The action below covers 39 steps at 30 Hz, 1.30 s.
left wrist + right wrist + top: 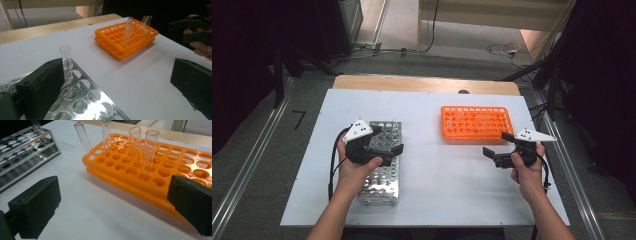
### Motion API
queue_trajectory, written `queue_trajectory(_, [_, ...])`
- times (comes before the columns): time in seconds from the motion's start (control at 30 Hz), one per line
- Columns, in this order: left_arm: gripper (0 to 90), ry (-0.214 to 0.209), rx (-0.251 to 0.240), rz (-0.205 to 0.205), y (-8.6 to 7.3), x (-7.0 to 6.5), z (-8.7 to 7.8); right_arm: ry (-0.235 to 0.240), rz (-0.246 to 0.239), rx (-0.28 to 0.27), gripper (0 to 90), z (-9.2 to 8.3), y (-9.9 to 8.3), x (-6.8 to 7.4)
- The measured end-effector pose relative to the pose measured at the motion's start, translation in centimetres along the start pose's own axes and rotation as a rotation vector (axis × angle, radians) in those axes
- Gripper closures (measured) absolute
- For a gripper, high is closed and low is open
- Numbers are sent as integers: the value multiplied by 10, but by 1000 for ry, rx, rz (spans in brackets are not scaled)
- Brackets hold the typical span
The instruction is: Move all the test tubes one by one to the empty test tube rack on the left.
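Note:
A silver metal rack (382, 170) lies on the white table (437, 185) at the left, and my left gripper (387, 140) hovers over its far half. In the left gripper view the jaws (116, 72) stand wide open with nothing between them. One clear glass tube (65, 60) stands upright in the metal rack (82, 100), just beyond the left jaw. An orange rack (476, 122) sits at the right and holds several clear tubes (135, 142). My right gripper (497, 144) hovers just in front of it, open (112, 190) and empty, jaws facing the orange rack (160, 170).
A wooden strip (427, 83) runs along the table's far edge. Bare white surface lies between the two racks. In the left gripper view the other hand and its gripper (197, 30) appear at the far right. Cables and dark stands surround the table on the floor.

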<state>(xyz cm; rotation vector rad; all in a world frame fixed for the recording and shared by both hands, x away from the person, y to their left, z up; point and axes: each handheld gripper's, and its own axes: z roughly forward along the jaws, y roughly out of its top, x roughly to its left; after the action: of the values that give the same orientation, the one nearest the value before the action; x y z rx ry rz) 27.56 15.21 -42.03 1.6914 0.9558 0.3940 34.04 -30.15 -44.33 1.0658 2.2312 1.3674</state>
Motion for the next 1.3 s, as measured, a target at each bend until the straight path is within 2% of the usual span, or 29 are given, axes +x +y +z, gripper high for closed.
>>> queue_trajectory(0.13, [0,3,-14,-17,-2,1,-7,-9,26,0,0,10,4,-8])
queue_trajectory(0.43, [0,-1,-16,-19,-5,1,-12,-47,61,13,43,30,12,-21])
queue_trajectory(0.5, [0,-2,-15,-21,-5,1,-12,-58,77,13,101,34,13,-24])
queue_trajectory(0.6, [0,-4,-12,-20,-5,1,-12,-108,98,23,260,41,14,-25])
queue_trajectory(0.83, [0,-3,-11,-25,-6,2,-12,-150,113,35,546,57,10,-27])
queue_trajectory(0.97, [0,-1,-12,-27,-6,3,-12,-170,112,31,609,62,9,-27])
queue_trajectory(1.17, [0,-1,-8,-25,-6,3,-12,-201,105,28,628,66,8,-27])
queue_trajectory(1.3, [0,-2,-6,-25,-6,3,-11,-218,73,24,665,69,8,-24])
